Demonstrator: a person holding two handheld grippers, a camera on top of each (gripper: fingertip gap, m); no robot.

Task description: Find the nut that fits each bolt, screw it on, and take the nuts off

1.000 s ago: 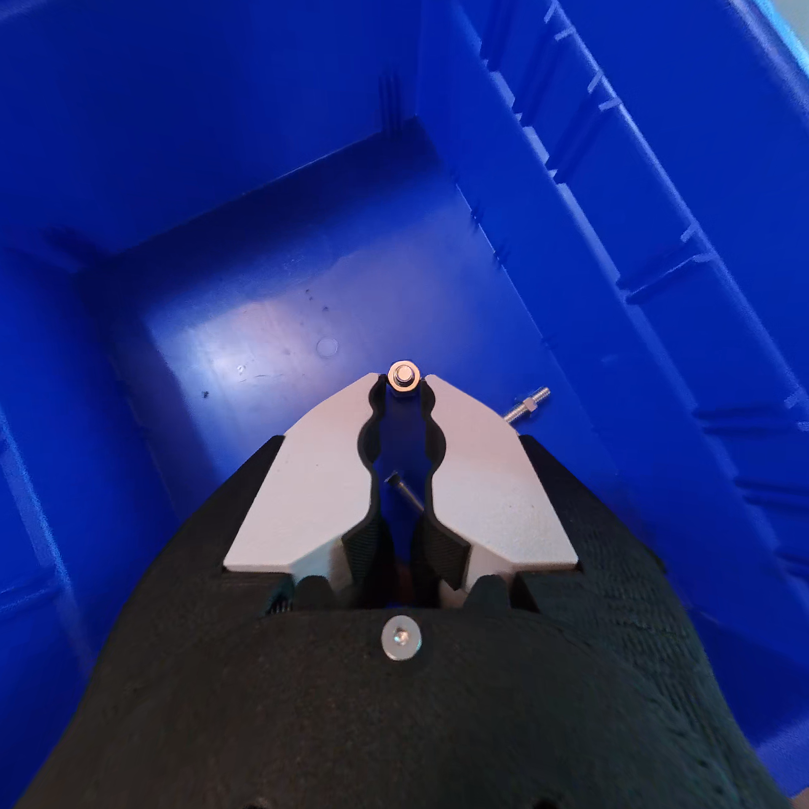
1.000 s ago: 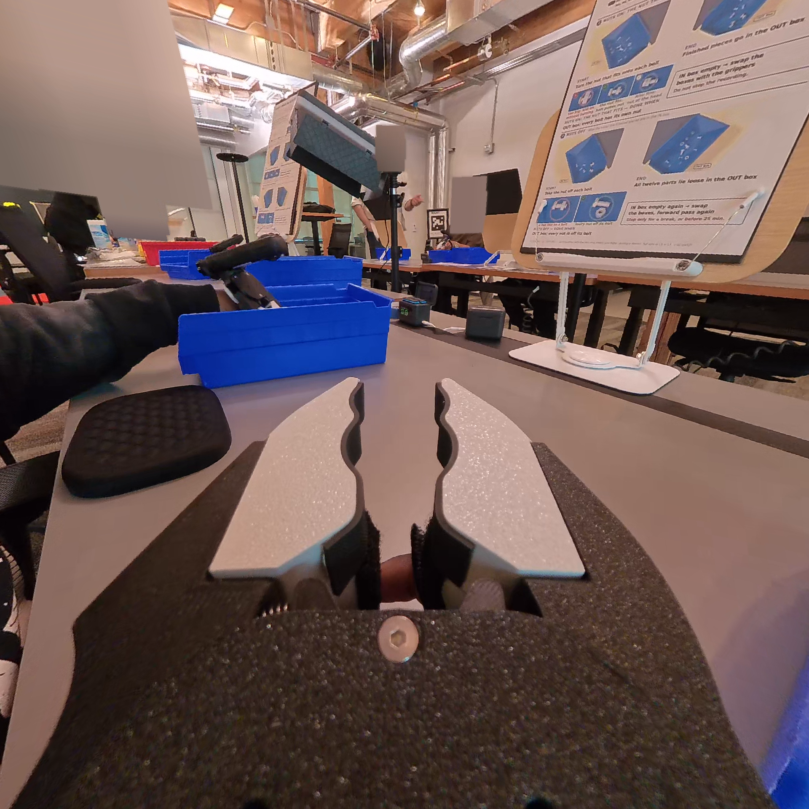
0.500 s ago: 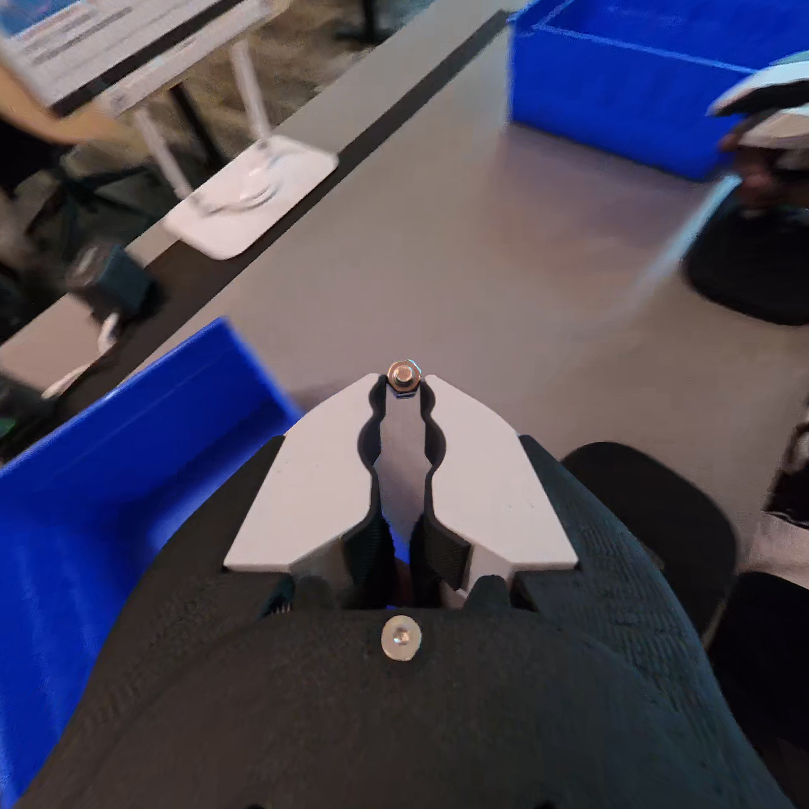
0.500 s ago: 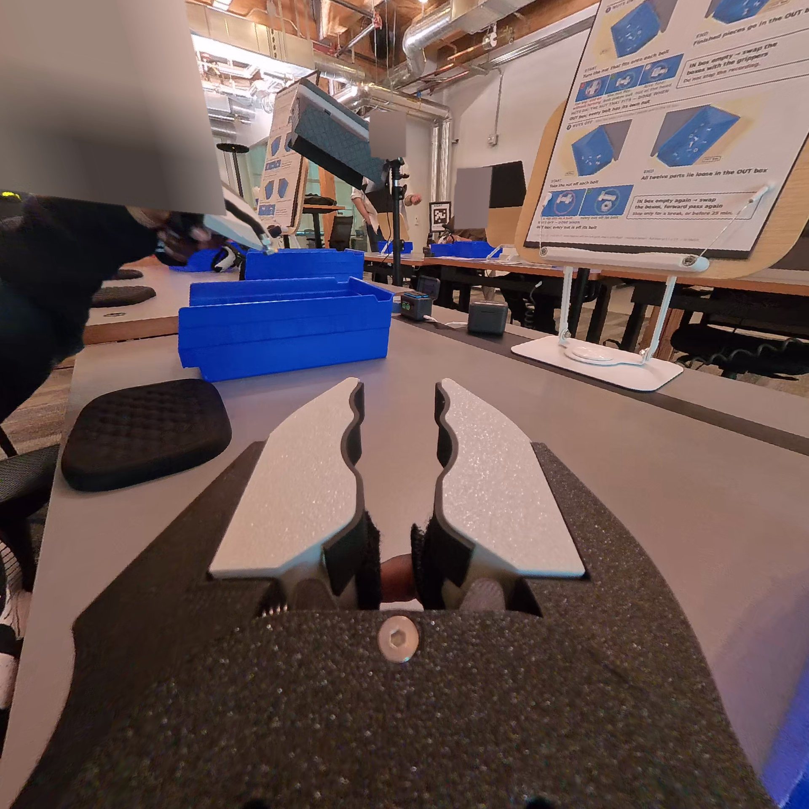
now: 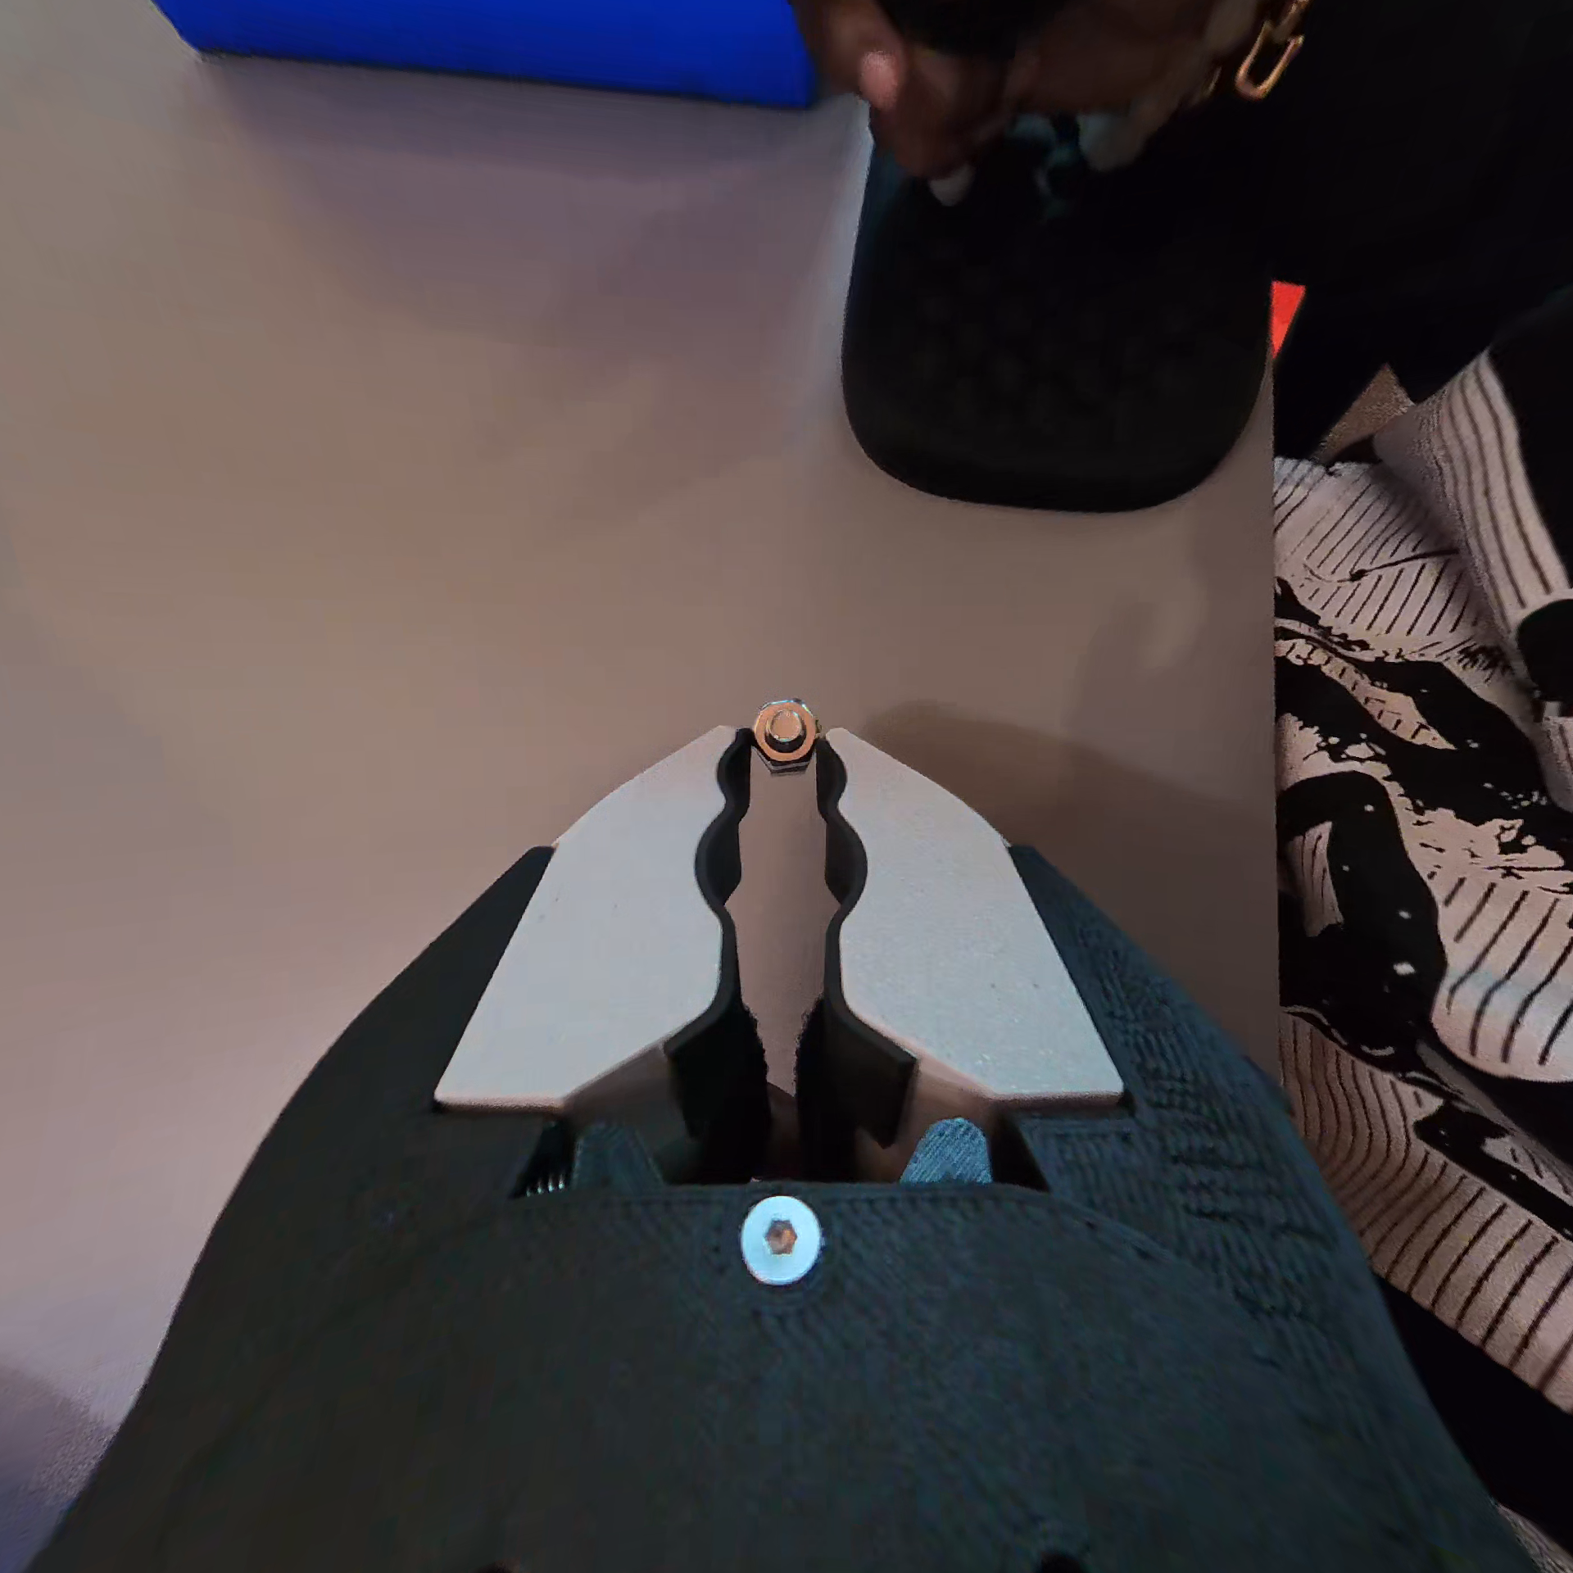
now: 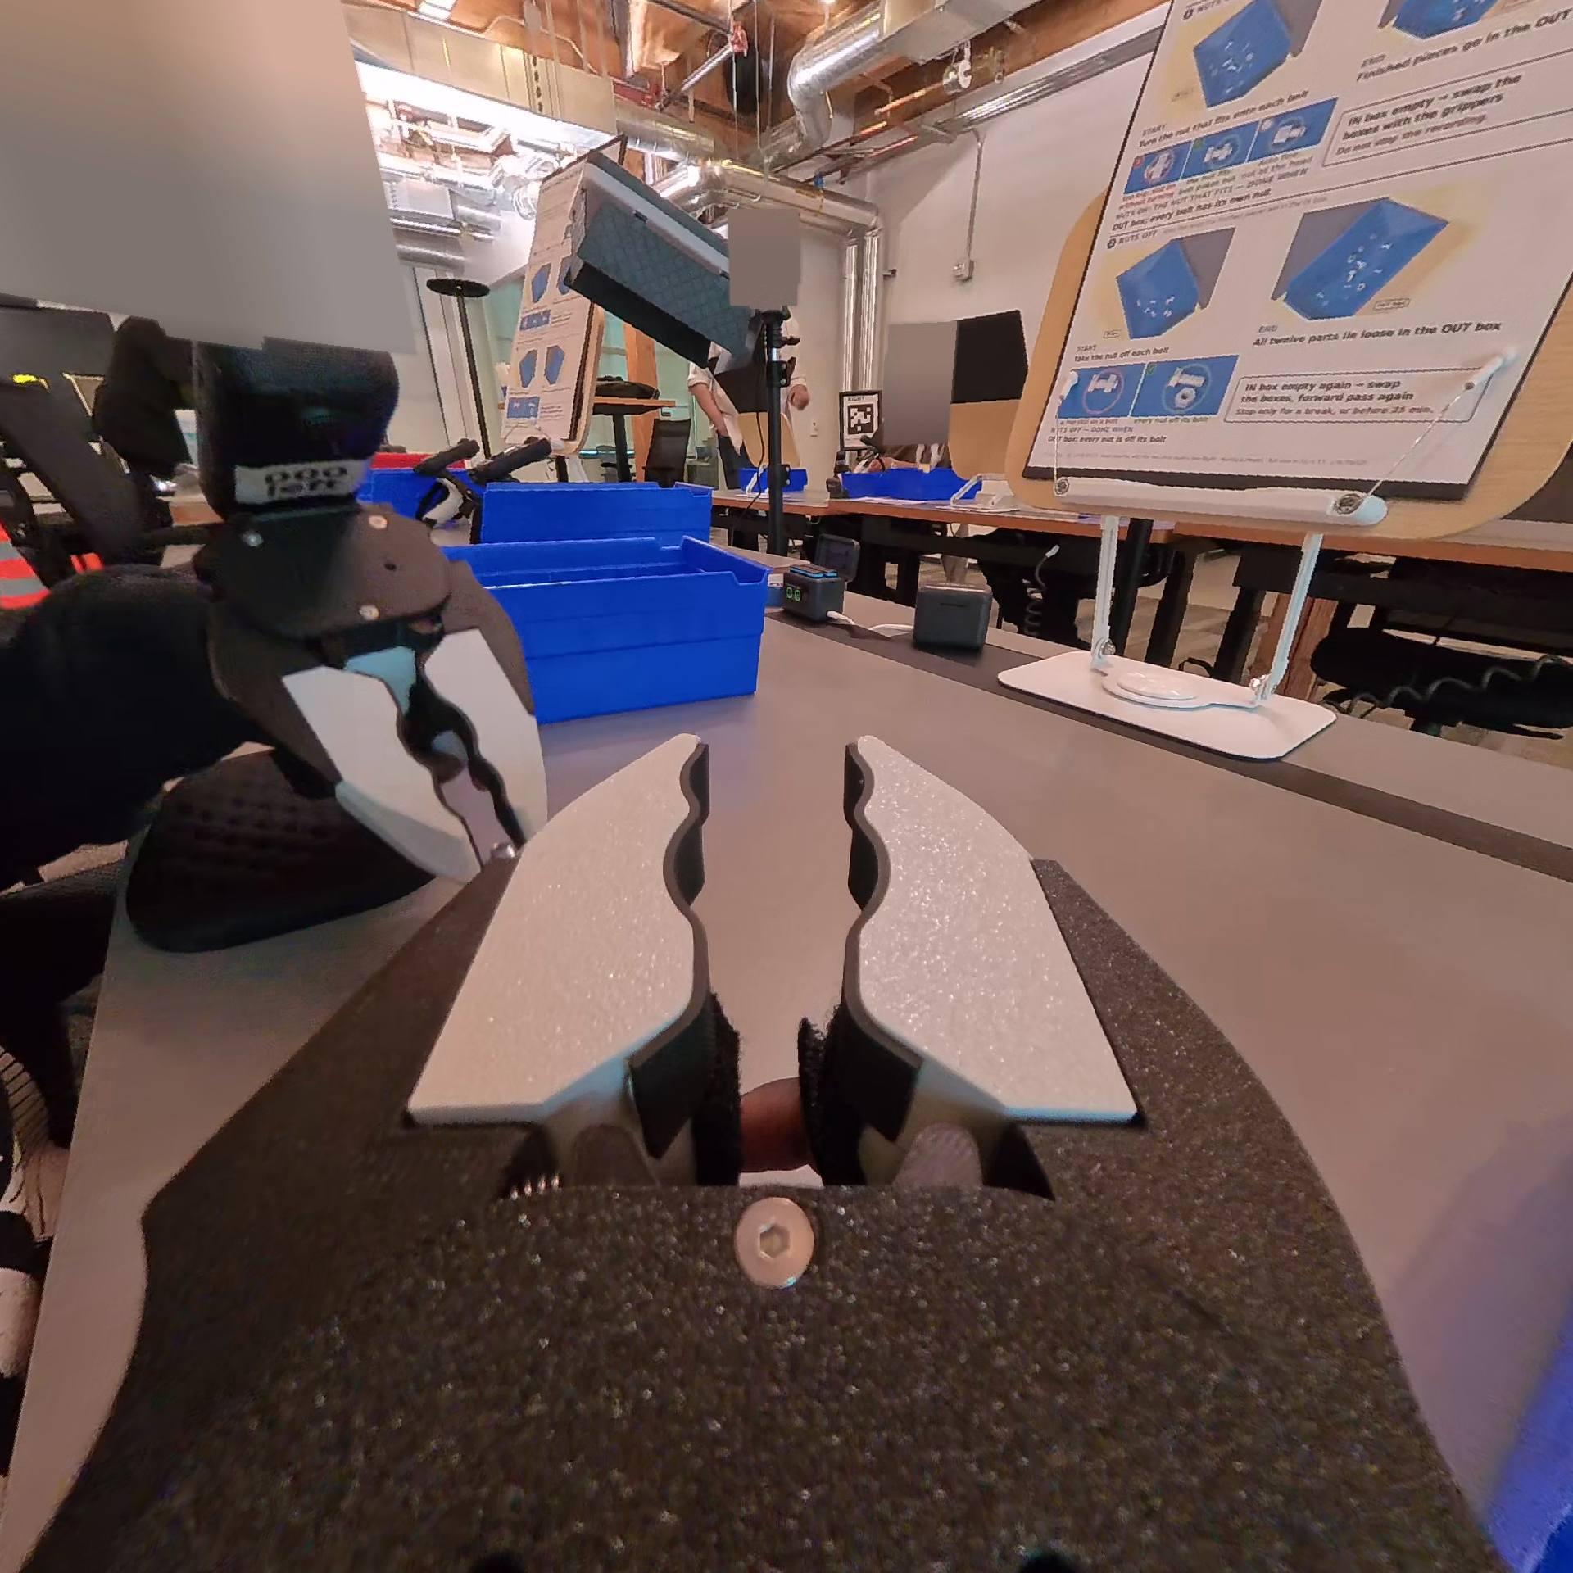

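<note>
pinching a nutted bolt (image 5: 785, 734) end-on, axis toward camera, left fingers (image 5: 681, 817) clenched, right fingers (image 6: 613, 860) spread, bare

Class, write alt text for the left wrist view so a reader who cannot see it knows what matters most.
A hand-held gripper pinches a small silver bolt with a nut at its fingertips, seen end-on above a grey table. A black pad lies at upper right, a blue bin edges the top, and a person's dark sleeve fills the corner.
</note>
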